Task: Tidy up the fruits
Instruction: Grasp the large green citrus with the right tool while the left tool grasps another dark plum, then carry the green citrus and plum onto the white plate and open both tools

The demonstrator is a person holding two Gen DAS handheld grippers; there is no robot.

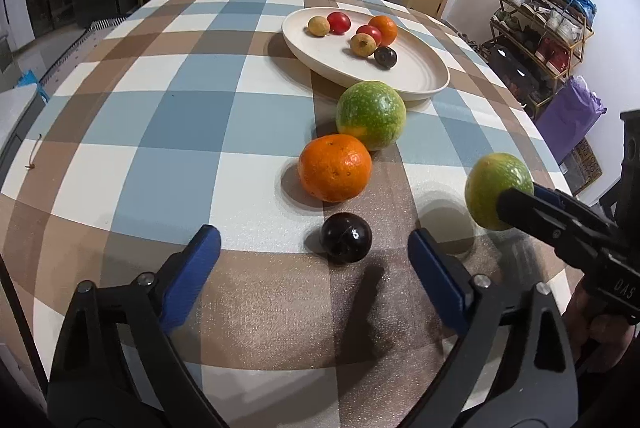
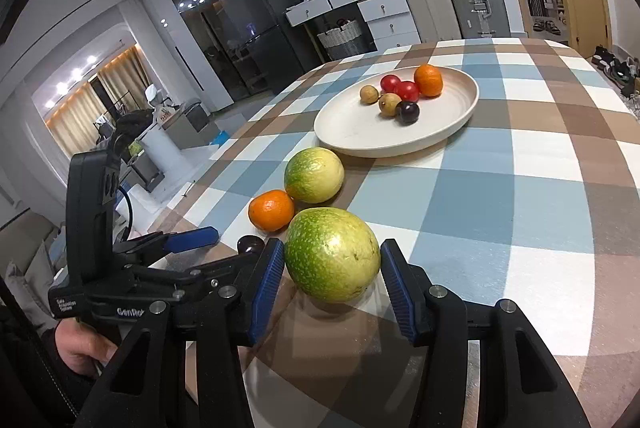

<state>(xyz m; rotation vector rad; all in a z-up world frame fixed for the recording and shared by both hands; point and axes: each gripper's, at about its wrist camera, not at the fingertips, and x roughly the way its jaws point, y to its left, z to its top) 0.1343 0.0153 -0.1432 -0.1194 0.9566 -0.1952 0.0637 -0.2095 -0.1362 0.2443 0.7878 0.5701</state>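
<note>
Right claw is closed part-way on a green-yellow fruit, its blue pads at either side of the fruit, which appears lifted just off the checked counter, to judge by the shadow under it in the left wrist view. Left claw stands wide, holding nothing, with the dark plum lying on the counter between its fingers and nearer the right one. Beyond the plum sit an orange and a second green fruit, touching each other, with the cream plate just behind them already carrying several small fruits.

The risks, as I judge them: the round fruit may slip or roll out of the right claw if the grip is only on its curved flanks. The plum sits off-centre, so one finger closing first could nudge it away towards the orange. The two claws also work close together and could knock each other.
</note>
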